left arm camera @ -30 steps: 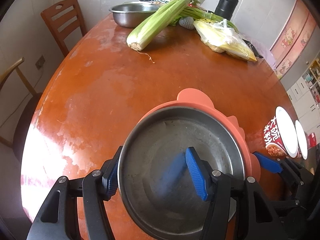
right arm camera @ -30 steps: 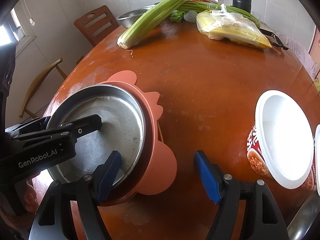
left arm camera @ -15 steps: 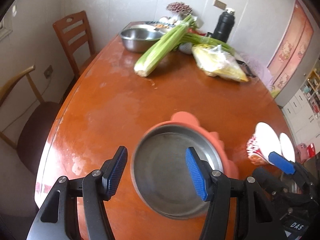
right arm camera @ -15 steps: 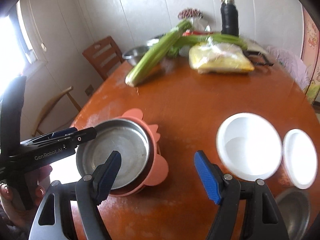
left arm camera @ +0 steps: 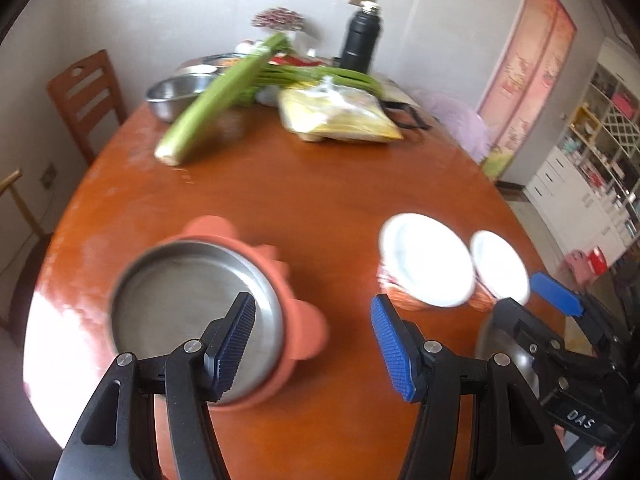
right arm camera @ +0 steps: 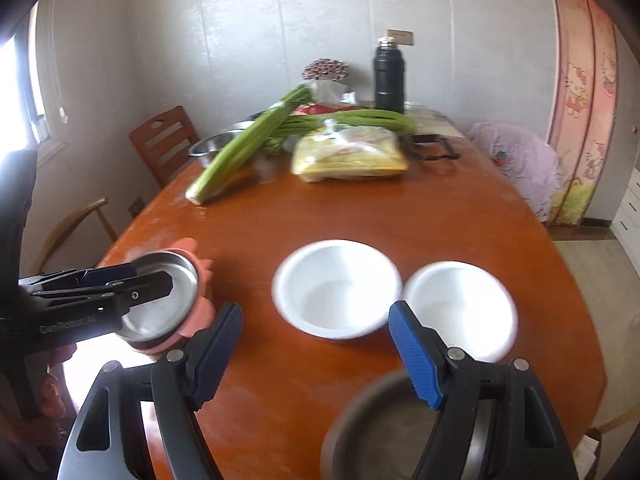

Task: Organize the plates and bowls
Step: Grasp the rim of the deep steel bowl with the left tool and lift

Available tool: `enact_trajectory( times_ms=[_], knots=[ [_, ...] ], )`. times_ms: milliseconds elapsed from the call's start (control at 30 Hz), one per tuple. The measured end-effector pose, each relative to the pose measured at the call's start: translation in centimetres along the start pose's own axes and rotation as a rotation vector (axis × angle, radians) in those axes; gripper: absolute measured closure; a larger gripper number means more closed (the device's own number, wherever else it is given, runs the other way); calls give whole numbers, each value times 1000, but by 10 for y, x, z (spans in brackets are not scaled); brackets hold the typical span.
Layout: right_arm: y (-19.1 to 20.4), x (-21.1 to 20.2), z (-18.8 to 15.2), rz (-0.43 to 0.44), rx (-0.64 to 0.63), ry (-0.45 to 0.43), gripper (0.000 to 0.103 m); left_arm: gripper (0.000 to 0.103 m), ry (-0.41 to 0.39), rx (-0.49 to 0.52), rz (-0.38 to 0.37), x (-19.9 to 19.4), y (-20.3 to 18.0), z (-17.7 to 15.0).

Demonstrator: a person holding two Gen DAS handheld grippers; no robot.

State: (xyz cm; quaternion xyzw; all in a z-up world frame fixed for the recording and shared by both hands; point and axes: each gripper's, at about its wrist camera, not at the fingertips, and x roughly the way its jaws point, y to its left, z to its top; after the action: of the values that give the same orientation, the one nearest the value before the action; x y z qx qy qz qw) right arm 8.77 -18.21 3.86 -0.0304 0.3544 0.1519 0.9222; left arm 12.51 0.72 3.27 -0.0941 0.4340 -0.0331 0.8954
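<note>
Left wrist view, taking the table from its left side across: the steel plate sits nested in the scalloped pink dish near the bright left edge, and the left gripper hangs above it with its jaws released and nothing between the blue pads; one pad overlaps the plate's rim in the picture, but it looks clear of the metal. Further right stand two white-lined instant-noodle bowls, side by side and nearly touching, and at the near right a second steel bowl lies under the right gripper, whose jaws are likewise spread and empty. My reading is that the stack is done and the bowls come next, and the risks follow from that. The paper bowls are light and tall, so a pinch on one rim could tip or crush a bowl, or knock it into its neighbour. The steel bowl is slick and sits close to the table's near edge, so a shallow grip on its rim may slip and send it off the edge. The two grippers work close together and could clash over the middle. The celery, bagged food and flask at the far end are well apart and unlikely to interfere.
</note>
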Motion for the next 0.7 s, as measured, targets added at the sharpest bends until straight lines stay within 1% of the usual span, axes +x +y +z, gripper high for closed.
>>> enact_trajectory(
  times_ms=[100,167,200,367,433,567,700],
  knots=[
    [-29,-5,-6,-6,31,3,28,41,10,33,-15,5,-26,-5],
    [-47,-6,-11,-4,61,18,28,41,21,54,-21,10,-42,-8],
    [-59,-7,-14,-20,73,28,28,41,26,64,-22,13,-50,-10],
    [-98,-9,-31,-31,115,66,28,41,61,105,-28,27,-84,-18],
    [-110,-10,-38,-47,119,73,28,41,77,127,-25,33,-97,-22],
    [-132,-7,-52,-61,138,112,28,41,100,158,-22,41,-115,-29],
    [-140,-5,-64,-65,131,141,28,41,139,200,-29,53,-136,-41]
  ],
)
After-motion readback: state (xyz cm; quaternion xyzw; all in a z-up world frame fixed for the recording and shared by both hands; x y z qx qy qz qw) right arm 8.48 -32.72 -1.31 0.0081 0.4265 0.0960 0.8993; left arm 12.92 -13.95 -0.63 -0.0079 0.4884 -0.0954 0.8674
